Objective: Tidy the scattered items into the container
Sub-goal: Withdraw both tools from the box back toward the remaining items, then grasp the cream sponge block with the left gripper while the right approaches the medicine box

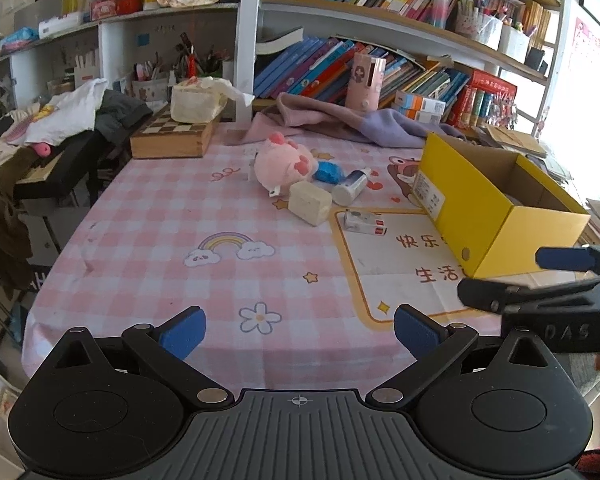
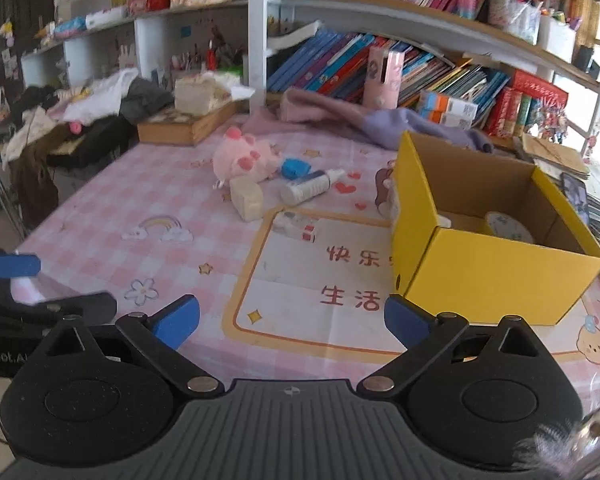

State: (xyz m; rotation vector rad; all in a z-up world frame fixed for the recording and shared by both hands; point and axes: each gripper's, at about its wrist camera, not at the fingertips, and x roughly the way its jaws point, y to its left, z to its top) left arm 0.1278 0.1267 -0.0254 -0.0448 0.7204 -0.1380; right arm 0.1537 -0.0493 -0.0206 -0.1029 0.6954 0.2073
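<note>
1. The table (image 1: pixel 148 248), under a pink checked cloth, has a wide bare stretch along its near edge, where both grippers hover. Its left edge drops off beside a chair heaped with clothes (image 1: pixel 80 116). The far side is crowded by a chessboard box (image 1: pixel 172 136), a purple cloth (image 1: pixel 340 120) and the bookshelves.
2. The yellow box (image 2: pixel 496 272) stands open on the right side of the table; inside, a round flat item (image 2: pixel 508 226) lies on its floor, with something pale next to it that is too hidden to name.
3. The scattered items sit mid-table, left of the box: a pink plush toy (image 1: pixel 282 162), a blue object (image 1: pixel 328 172) just beside it, a white bottle (image 1: pixel 350 188) lying on its side, a cream block (image 1: pixel 310 202) and a small white packet (image 1: pixel 364 222) nearest the box.
4. The left gripper (image 1: pixel 300 332) and right gripper (image 2: pixel 292 322) both have their blue fingers spread wide, holding nothing and touching nothing.
</note>
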